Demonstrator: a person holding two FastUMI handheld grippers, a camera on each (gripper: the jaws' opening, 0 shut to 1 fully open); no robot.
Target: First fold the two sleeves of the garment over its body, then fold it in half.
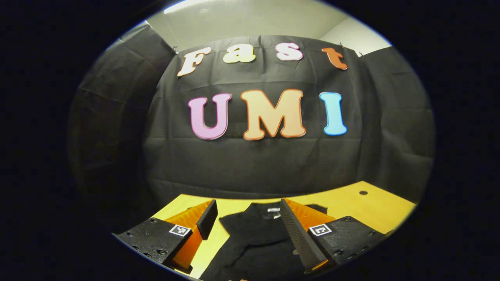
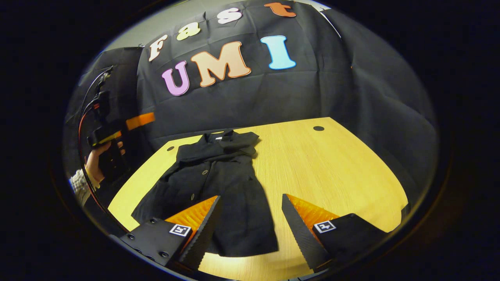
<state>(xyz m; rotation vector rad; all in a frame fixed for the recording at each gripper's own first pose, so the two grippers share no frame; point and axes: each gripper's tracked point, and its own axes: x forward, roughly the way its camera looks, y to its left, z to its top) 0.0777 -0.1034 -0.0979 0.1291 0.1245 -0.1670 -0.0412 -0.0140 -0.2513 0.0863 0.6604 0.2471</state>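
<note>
A black coat point(image 2: 218, 183) is lying flat on the yellow table point(image 2: 332, 164). Both the right gripper point(image 2: 250, 222) and the left gripper point(image 1: 246, 222) are hovering spread (holding nothing).

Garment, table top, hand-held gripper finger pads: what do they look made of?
Garment: matte black woven cloth, buttons down the front; it creases softly, fibre unclear.
Table: pale yellow wood-grain top, smooth, likely laminate given the even sheen.
Right hand-held gripper fingers: black ribbed pads, probably rubber, on orange ridged plastic. Left hand-held gripper looks the same.
</note>
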